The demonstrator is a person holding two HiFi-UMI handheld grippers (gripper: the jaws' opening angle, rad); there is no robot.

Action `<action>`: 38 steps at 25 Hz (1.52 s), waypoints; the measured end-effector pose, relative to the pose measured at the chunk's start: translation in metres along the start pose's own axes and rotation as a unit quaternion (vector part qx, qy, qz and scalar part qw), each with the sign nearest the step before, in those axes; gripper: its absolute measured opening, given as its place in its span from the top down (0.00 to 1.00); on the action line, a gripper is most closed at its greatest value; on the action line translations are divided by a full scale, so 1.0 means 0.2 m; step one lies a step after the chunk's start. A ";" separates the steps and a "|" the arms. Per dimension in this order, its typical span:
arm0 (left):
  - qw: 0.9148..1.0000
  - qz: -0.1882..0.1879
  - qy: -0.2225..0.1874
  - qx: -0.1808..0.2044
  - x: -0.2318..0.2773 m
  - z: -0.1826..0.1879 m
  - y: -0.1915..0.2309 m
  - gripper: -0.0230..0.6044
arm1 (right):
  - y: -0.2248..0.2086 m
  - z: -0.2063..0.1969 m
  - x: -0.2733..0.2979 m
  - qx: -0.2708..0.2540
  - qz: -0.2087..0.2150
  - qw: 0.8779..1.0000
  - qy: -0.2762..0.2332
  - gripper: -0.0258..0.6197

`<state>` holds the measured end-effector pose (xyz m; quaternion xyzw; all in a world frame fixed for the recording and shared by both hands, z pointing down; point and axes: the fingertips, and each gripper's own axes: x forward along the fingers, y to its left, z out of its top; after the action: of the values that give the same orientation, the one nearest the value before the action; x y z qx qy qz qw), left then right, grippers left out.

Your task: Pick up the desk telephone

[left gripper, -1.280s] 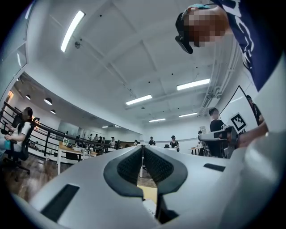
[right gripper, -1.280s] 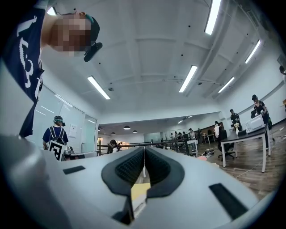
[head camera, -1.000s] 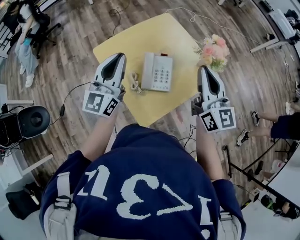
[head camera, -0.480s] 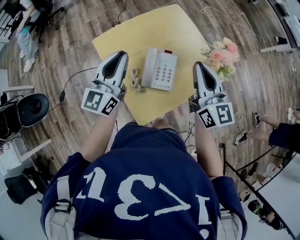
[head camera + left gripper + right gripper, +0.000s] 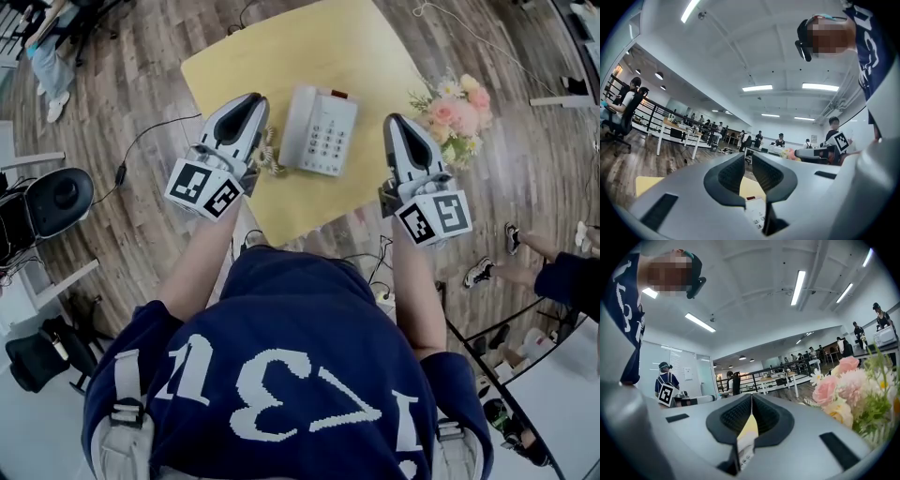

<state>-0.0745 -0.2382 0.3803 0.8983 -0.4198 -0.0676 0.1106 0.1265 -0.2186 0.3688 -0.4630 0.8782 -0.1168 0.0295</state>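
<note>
The grey-white desk telephone (image 5: 320, 130) lies on the yellow table (image 5: 281, 56), keypad up, with its coiled cord (image 5: 272, 154) on its left. My left gripper (image 5: 255, 101) is shut and empty just left of the phone, above the cord. My right gripper (image 5: 394, 123) is shut and empty to the right of the phone, over the table's right edge. In the left gripper view the jaws of the left gripper (image 5: 748, 157) point level over the telephone (image 5: 754, 213). In the right gripper view a sliver of the telephone (image 5: 745, 452) shows under the right gripper (image 5: 751, 397).
A bouquet of pink and white flowers (image 5: 456, 106) stands at the table's right corner, close to my right gripper, and shows as flowers (image 5: 848, 390) in the right gripper view. Cables lie on the wooden floor (image 5: 141, 112). A black round device (image 5: 58, 198) sits at the left.
Both grippers have come down and forward towards the table and now flank the telephone more closely. Their jaws stay shut. The telephone has not moved on the table.
</note>
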 end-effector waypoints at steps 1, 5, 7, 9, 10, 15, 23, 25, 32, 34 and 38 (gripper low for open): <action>1.000 -0.001 0.006 -0.006 0.02 -0.03 0.01 0.88 | -0.01 -0.03 0.01 0.003 0.000 1.000 0.006 0.92; 0.997 -0.022 0.054 -0.054 0.11 -0.17 0.05 0.73 | -0.05 -0.18 0.07 0.036 0.003 0.999 0.040 0.91; 0.994 -0.030 0.084 -0.067 0.15 -0.25 0.07 0.67 | -0.09 -0.30 0.11 0.065 0.004 0.996 0.067 0.91; 0.989 -0.035 0.117 -0.084 0.19 -0.36 0.11 0.60 | -0.13 -0.41 0.14 0.097 0.002 0.991 0.090 0.81; 0.985 -0.039 0.135 -0.096 0.20 -0.42 0.12 0.58 | -0.15 -0.48 0.16 0.114 0.003 0.988 0.102 0.76; 0.959 -0.049 0.225 -0.165 0.23 -0.74 0.21 0.52 | -0.21 -0.84 0.23 0.210 0.002 0.964 0.164 0.63; 0.908 -0.066 0.308 -0.276 0.21 -1.01 0.16 0.48 | -0.27 -1.13 0.21 0.298 -0.006 0.933 0.203 0.59; 0.896 -0.083 0.332 -0.283 0.20 -1.07 0.13 0.47 | -0.26 -1.15 0.22 0.318 0.004 0.927 0.200 0.59; 0.869 -0.097 0.394 -0.282 0.20 -1.13 0.10 0.48 | -0.29 -1.17 0.27 0.352 -0.003 0.916 0.194 0.59; 0.869 -0.098 0.392 -0.286 0.21 -1.13 0.10 0.48 | -0.32 -1.19 0.26 0.359 -0.012 0.912 0.199 0.68; 0.880 -0.084 0.372 -0.282 0.22 -1.12 0.12 0.48 | -0.33 -1.19 0.27 0.335 -0.015 0.920 0.204 0.71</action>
<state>-0.0160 -0.2544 0.6015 0.8198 -0.2339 0.1472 0.5015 0.1112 -0.2557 0.6188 -0.4051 0.7679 -0.4962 0.0017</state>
